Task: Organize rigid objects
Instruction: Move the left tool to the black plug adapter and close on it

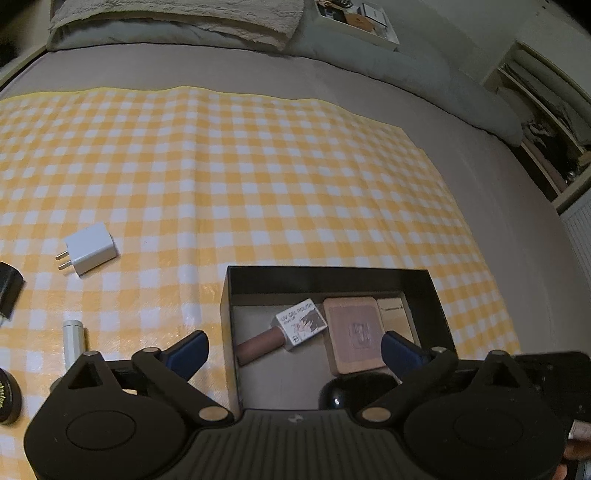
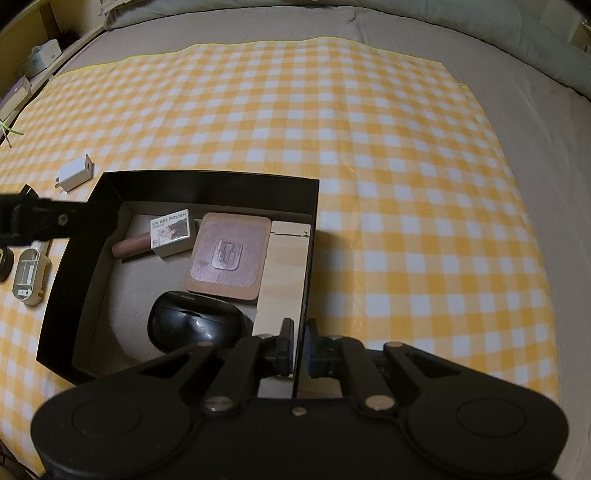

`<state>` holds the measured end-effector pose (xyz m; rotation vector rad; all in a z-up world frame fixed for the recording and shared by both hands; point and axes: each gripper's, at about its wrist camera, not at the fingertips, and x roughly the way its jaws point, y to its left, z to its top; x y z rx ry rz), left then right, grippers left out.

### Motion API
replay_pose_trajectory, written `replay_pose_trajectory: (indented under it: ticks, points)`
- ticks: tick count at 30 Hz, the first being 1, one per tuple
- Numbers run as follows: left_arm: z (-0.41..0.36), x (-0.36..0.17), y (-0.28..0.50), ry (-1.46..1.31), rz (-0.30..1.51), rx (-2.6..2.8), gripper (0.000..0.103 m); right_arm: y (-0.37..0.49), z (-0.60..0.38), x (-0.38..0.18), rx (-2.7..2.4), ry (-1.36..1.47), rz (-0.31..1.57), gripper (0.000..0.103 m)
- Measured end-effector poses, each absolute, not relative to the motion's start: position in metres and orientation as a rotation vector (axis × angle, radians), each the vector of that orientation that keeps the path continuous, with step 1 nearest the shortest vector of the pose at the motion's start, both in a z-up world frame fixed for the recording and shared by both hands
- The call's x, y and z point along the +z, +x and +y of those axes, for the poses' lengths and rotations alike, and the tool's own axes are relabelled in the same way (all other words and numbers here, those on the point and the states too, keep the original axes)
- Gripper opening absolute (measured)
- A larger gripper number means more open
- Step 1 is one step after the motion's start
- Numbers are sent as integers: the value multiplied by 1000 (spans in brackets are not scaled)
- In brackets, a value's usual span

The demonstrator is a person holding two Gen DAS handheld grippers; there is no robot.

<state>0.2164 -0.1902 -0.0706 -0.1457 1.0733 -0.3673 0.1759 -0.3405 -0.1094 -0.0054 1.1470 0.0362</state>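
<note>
A black box [image 2: 207, 192] sits on the yellow checked cloth [image 2: 369, 147]. It holds a UV gel polish bottle [image 2: 171, 232], a brown square pad [image 2: 229, 254], a black case [image 2: 192, 325] and a pale card [image 2: 284, 273]. My right gripper [image 2: 300, 347] is shut on the box's right wall. My left gripper [image 1: 293, 347] is open and empty, low over the box [image 1: 332, 275], with the polish bottle [image 1: 301, 323] and pad [image 1: 356, 334] between its fingers. A white charger [image 1: 90, 248] lies left on the cloth, and shows in the right view too [image 2: 75, 172].
Left of the box lie a cream tube [image 1: 74, 341], a black plug [image 1: 9, 291] and a black round tin [image 1: 7, 398]. A cream open holder [image 2: 29, 277] lies by the box. A pillow [image 1: 177, 18] and shelves [image 1: 546, 122] border the bed.
</note>
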Motion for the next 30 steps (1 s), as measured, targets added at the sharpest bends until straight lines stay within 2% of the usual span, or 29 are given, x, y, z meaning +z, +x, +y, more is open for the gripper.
replay_pose_trajectory:
  ticks: [14,30]
  points:
    - [-138,-72,204,-88,1079,-328,103,176,-339,-110,35,-8,1147,7]
    - [-41,-82,256,2,1038,-139,103,177,-339,-111,34,-16,1150,7]
